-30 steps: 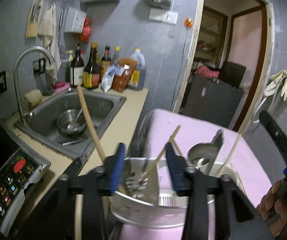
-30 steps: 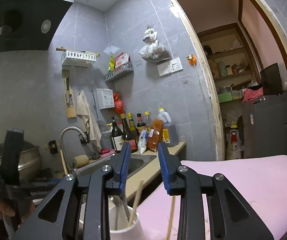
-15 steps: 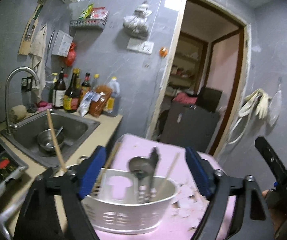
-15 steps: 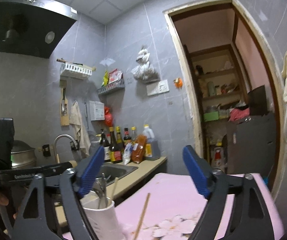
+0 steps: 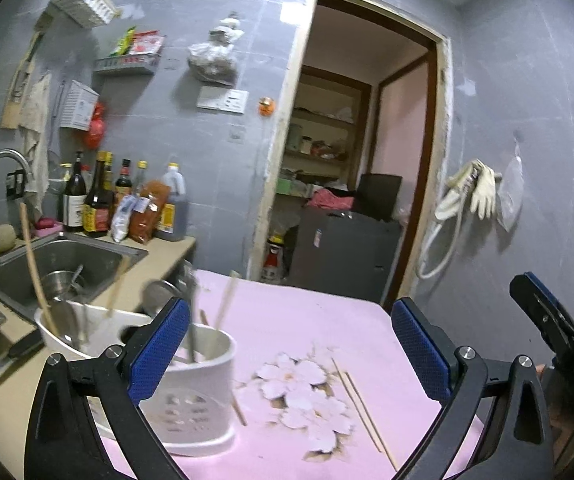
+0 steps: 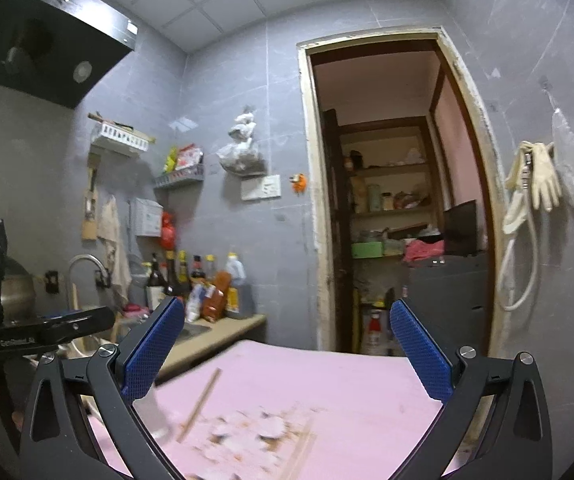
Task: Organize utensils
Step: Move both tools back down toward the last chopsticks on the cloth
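Observation:
A white utensil holder (image 5: pixel 195 396) with chopsticks and a spoon in it stands on the pink flowered tablecloth (image 5: pixel 307 320), just behind my left gripper's left finger. A white basket (image 5: pixel 87 332) with a ladle and chopsticks sits behind it to the left. Two loose chopsticks (image 5: pixel 363 408) lie on the cloth. My left gripper (image 5: pixel 289 346) has its jaws opening wide, with nothing between them. My right gripper (image 6: pixel 287 350) is opening too, with nothing in it, above the cloth. A blurred chopstick (image 6: pixel 201 404) shows near its left finger. The holder (image 6: pixel 151 412) is mostly hidden there.
A steel sink (image 5: pixel 67 260) with a bowl and a row of bottles (image 5: pixel 99 200) lie on the counter at left. A doorway (image 5: pixel 359 160) opens behind the table. The other gripper shows at each view's edge: right one (image 5: pixel 547 328), left one (image 6: pixel 47 328).
Both grippers' jaws have spread from nearly shut to wide. Both views have swung to the right, away from the basket and over the pink cloth.

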`<state>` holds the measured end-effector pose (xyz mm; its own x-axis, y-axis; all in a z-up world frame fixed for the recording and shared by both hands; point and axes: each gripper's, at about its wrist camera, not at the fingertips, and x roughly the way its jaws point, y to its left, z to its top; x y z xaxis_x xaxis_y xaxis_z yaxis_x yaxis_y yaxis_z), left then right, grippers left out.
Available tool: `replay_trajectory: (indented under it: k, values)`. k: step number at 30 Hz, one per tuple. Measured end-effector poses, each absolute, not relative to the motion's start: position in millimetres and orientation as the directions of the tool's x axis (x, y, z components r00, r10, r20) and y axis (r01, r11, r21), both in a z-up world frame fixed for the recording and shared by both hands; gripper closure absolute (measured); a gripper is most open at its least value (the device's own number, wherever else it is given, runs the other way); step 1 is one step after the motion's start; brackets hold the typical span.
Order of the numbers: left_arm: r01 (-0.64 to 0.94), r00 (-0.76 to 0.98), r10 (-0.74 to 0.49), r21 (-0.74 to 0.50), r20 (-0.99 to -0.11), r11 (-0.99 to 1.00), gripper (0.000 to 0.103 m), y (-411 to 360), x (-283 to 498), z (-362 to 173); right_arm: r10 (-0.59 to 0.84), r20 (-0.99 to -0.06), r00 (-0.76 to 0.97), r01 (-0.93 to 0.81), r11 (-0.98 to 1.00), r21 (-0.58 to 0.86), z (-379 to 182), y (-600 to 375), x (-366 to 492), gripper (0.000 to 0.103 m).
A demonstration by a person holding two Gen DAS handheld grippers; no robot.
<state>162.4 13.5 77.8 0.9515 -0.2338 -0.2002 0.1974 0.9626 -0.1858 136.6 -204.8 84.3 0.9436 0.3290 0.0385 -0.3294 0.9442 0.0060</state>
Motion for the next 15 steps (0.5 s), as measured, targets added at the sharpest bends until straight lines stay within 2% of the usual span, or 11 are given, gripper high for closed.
replay_trajectory:
  k: [9,15]
  values:
    - [0.237,0.922,-0.267,-0.139,-0.282,0.962,0.004,-31.3,175.8,46.0,0.279,-0.018,0.960,-0.280,0.960,-0.013,60.6,-238.9,138.1,0.000]
    - [0.233,0.896,-0.259,-0.114,-0.360,0.966,0.004,-49.7,185.1,22.9,0.276,-0.106,0.955,-0.280,0.960,-0.026,43.7,-247.5,147.6,0.000]
